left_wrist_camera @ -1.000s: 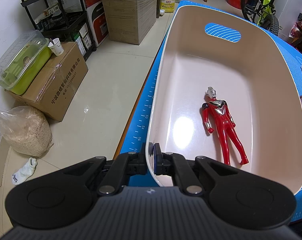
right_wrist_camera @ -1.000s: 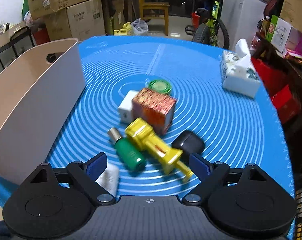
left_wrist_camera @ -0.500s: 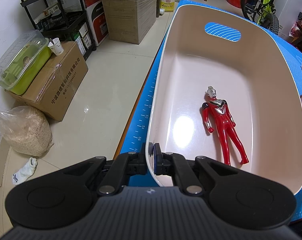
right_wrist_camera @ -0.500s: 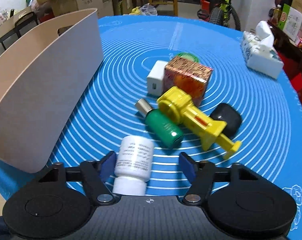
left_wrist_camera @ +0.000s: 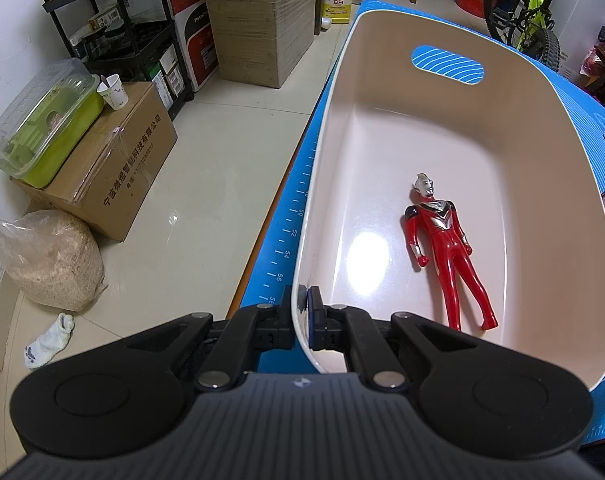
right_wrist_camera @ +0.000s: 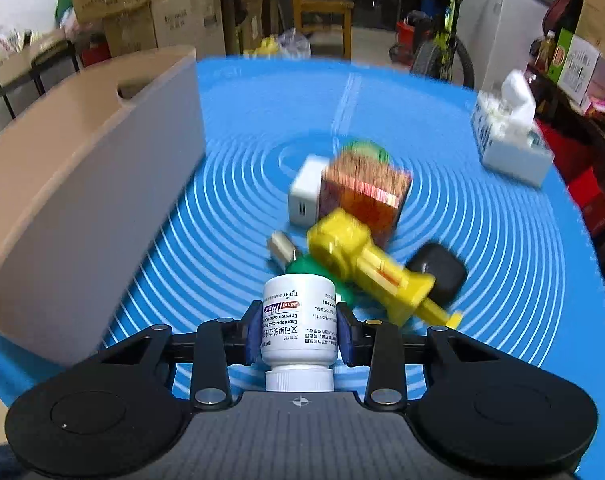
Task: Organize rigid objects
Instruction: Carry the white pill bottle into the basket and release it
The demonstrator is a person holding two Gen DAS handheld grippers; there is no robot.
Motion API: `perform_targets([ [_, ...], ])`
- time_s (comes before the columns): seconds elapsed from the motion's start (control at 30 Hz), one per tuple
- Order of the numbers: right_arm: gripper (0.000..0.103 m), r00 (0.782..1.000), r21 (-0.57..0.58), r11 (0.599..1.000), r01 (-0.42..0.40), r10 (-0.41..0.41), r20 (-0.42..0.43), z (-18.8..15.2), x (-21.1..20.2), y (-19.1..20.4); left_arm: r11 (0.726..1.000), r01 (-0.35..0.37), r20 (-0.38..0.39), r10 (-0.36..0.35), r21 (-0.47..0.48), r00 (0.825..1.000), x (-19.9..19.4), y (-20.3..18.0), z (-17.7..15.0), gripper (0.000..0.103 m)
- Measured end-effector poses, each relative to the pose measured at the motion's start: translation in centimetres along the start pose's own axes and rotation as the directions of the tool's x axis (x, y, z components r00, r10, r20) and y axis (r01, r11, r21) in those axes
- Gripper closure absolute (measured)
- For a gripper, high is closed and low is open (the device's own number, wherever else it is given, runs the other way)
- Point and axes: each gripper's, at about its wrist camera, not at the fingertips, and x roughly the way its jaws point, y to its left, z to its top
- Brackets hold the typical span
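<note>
My left gripper point(left_wrist_camera: 302, 312) is shut on the near rim of a pale pink bin point(left_wrist_camera: 550, 168) that stands on the blue mat. A red toy figure point(left_wrist_camera: 446, 248) lies on the bin's floor. My right gripper point(right_wrist_camera: 299, 334) is shut on a white medicine bottle point(right_wrist_camera: 298, 328), cap toward the camera. Beyond it on the mat point(right_wrist_camera: 262, 120) lie a green bottle point(right_wrist_camera: 302, 266), a yellow toy point(right_wrist_camera: 370, 264), a black case point(right_wrist_camera: 438, 272), an orange box point(right_wrist_camera: 366, 196), a white charger point(right_wrist_camera: 304, 194) and a green lid point(right_wrist_camera: 366, 148). The bin's outer wall point(right_wrist_camera: 82, 200) is at the left.
A tissue pack point(right_wrist_camera: 510, 136) sits at the mat's far right. Left of the table edge, the floor holds a cardboard box point(left_wrist_camera: 102, 176) with a green container, a bag of grain point(left_wrist_camera: 46, 260), a sock point(left_wrist_camera: 50, 340) and shelving. Bicycles and boxes stand behind.
My right gripper closed on the white bottle and holds it, with the view now blurred from motion. My left gripper keeps its hold on the bin rim, unmoved.
</note>
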Motion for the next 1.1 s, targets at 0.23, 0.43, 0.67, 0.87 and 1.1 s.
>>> perform_targets([
  [0.23, 0.059, 0.986, 0.012, 0.999, -0.031, 0.029, 0.164, 4.1, -3.7, 1.2, 1.0, 0.0, -0.004, 0.0, -0.007, 1.0, 0.0, 0.0, 0.0, 0.096],
  [0.43, 0.059, 0.963, -0.038, 0.996, -0.085, 0.091, 0.253, 7.7, -5.1, 4.3, 1.0, 0.004, -0.002, -0.004, -0.018, 1.0, 0.1, 0.1, 0.1, 0.096],
  [0.67, 0.059, 0.954, -0.092, 0.984, -0.152, 0.17, 0.247, 9.5, -4.2, 9.3, 1.0, 0.002, -0.003, -0.002, -0.016, 1.0, 0.2, 0.0, 0.1, 0.096],
  [0.87, 0.059, 0.964, -0.181, 0.967, -0.18, 0.21, 0.165, 9.2, -2.5, 14.4, 1.0, 0.0, -0.003, 0.0, -0.016, 1.0, 0.3, 0.0, 0.0, 0.096],
  [1.1, 0.059, 0.981, -0.238, 0.954, -0.181, 0.193, 0.028, 7.7, 0.6, 17.4, 1.0, 0.0, -0.003, 0.0, -0.015, 1.0, 0.3, 0.0, 0.0, 0.096],
])
